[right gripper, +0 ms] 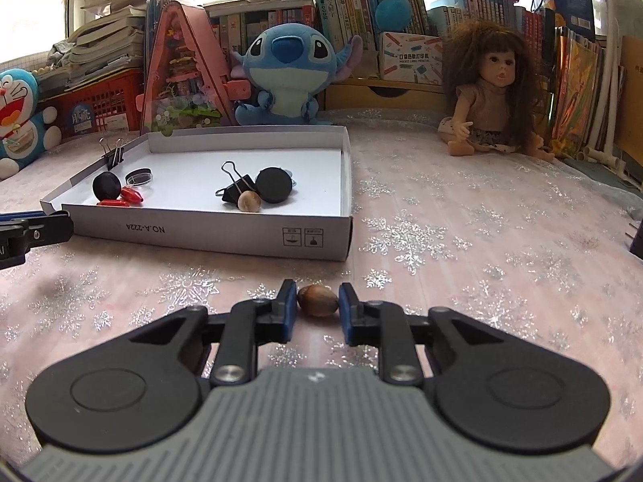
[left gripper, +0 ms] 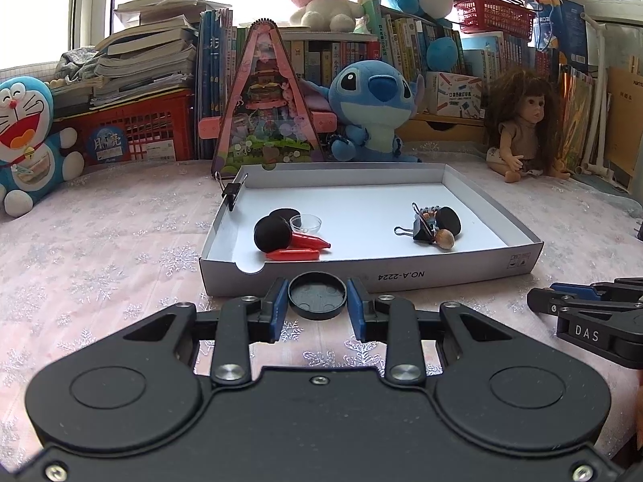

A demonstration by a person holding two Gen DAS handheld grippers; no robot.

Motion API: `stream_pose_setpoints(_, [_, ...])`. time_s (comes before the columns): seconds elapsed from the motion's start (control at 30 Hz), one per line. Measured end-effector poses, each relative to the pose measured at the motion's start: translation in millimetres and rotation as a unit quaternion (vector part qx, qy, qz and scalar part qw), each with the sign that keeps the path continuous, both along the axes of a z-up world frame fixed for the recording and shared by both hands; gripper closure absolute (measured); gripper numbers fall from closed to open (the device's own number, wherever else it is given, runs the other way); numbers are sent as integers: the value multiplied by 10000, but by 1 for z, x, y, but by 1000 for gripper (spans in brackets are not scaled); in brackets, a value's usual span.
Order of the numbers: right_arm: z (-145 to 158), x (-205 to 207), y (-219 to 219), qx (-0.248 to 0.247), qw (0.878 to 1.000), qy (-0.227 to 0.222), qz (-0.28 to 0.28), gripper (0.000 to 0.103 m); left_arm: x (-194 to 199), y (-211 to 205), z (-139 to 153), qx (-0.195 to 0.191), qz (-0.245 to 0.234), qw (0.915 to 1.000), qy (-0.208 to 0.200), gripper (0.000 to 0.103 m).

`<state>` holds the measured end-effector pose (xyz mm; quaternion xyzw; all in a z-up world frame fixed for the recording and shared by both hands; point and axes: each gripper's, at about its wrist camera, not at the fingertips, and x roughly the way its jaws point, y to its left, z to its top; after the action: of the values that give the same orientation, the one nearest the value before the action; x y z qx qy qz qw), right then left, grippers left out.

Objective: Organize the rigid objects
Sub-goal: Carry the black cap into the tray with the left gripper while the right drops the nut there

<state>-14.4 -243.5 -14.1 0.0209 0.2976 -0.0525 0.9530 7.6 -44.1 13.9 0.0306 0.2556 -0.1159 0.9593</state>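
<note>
My left gripper [left gripper: 317, 299] is shut on a round black lid [left gripper: 317, 295], held just in front of the white cardboard box [left gripper: 402, 275]. My right gripper [right gripper: 318, 301] is shut on a brown nut [right gripper: 318, 301], low over the tablecloth in front of the box's right end [right gripper: 313, 241]. Inside the box lie a black disc [left gripper: 272, 233], two red capsules [left gripper: 299, 250], a clear dish [left gripper: 306, 223], a binder clip [left gripper: 420, 228], another black disc [left gripper: 449, 220] and a nut [left gripper: 445, 237]. Another binder clip [left gripper: 232, 193] is clamped on the box's left wall.
Plush toys [left gripper: 371, 100], a doll [left gripper: 522, 128], a pink triangular toy house [left gripper: 267, 108], red crates [left gripper: 132, 132] and books stand along the back. The right gripper's fingers also show at the right edge of the left wrist view [left gripper: 590, 313]. The tablecloth [right gripper: 482, 249] stretches right of the box.
</note>
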Motion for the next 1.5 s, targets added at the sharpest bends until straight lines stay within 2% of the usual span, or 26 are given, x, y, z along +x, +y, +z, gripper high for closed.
stream_pose_setpoints(0.37, [18,4,4,36,9997,-210,148,75,12,9,13,-203,97,9997,8,73])
stream_pose_setpoints(0.87, [38,35,6,201,9987,-307,342,75,49,16,28,-411,207,9988,181,73])
stream_pose_setpoints(1.1, [54,68,0,389,9982,-269,376,75,88,20,51,-749,85,9958,521,73])
stream_pose_setpoints(1.27, [63,92,-6,474,9976,-225,441,75,115,15,68,-551,157,9976,384,73])
stream_pose_setpoints(1.5, [66,133,-21,998,9940,100,440,75,158,0,69,-469,263,9968,598,73])
